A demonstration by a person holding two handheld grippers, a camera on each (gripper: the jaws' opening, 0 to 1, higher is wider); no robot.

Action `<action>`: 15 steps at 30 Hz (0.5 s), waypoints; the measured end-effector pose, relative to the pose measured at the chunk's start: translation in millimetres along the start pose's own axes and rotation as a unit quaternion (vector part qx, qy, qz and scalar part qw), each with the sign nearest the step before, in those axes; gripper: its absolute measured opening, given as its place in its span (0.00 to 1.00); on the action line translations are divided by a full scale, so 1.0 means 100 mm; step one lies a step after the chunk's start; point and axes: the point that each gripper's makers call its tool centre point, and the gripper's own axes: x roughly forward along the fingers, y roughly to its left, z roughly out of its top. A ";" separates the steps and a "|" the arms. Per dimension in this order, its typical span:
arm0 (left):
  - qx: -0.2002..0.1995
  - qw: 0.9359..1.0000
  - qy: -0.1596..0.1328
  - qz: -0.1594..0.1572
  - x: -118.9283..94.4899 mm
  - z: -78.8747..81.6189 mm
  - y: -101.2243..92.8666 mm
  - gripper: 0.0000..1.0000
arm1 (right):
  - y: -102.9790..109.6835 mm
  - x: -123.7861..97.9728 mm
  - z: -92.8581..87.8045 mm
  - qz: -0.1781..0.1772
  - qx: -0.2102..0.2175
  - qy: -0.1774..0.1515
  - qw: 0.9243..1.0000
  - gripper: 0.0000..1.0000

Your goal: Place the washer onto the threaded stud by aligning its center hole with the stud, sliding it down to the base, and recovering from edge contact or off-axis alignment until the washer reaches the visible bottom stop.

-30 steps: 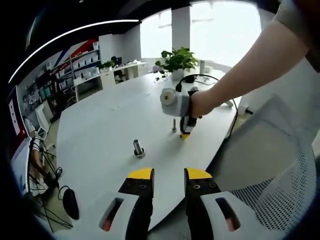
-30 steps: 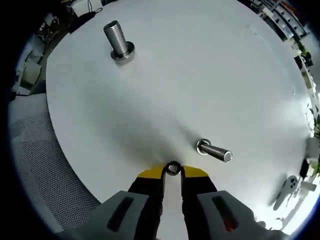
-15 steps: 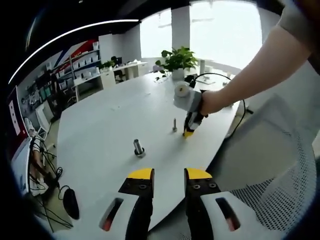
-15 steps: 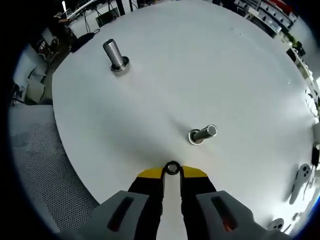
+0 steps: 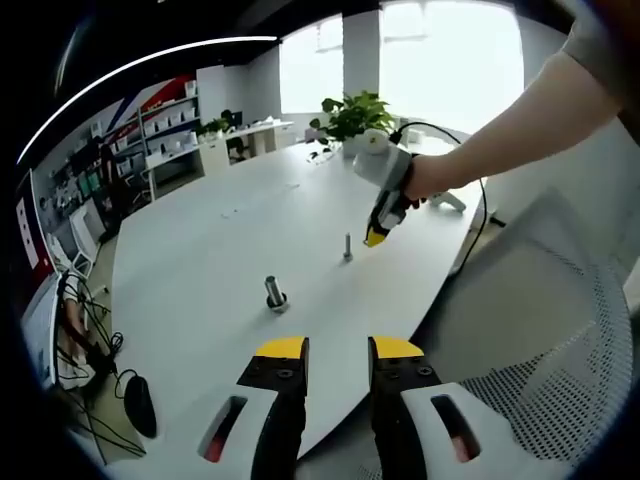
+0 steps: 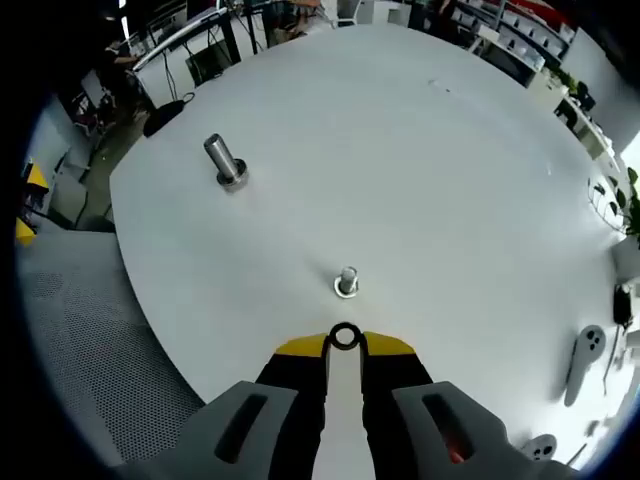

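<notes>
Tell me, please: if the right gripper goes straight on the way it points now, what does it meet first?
Probably the thin threaded stud, standing just ahead of the washer held at the right gripper tips. Depth is unclear; it may reach the white table beside it instead.

No legible text, label, brand or number in either view. Red and blue wall graphic (image 5: 150, 105) behind the shelves in the left gripper view: any lettering too small and blurred to read.

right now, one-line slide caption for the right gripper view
Right gripper pinches washer above thin threaded stud on white table.
</notes>
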 end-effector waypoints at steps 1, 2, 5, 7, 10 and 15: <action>-0.001 1.000 -0.002 0.000 0.00 0.01 0.00 0.21 | 0.00 -0.01 0.01 0.000 0.000 -0.002 1.000 0.13; -0.001 1.000 -0.001 -0.001 0.00 0.00 0.00 0.21 | 0.01 -0.02 0.04 0.007 0.000 -0.005 1.000 0.14; 0.000 1.000 0.001 -0.002 0.00 0.00 -0.01 0.21 | 0.02 -0.09 0.13 0.006 -0.018 -0.014 1.000 0.14; 0.001 1.000 -0.001 -0.002 0.00 0.00 -0.01 0.21 | 0.00 -0.12 0.20 0.003 -0.028 -0.022 0.999 0.14; -0.001 1.000 -0.002 0.000 0.00 0.00 0.00 0.21 | 0.00 -0.15 0.29 0.000 -0.037 -0.026 0.999 0.14; 0.001 1.000 -0.001 0.002 0.00 0.00 0.00 0.21 | 0.02 -0.14 0.38 0.000 -0.052 -0.027 0.998 0.14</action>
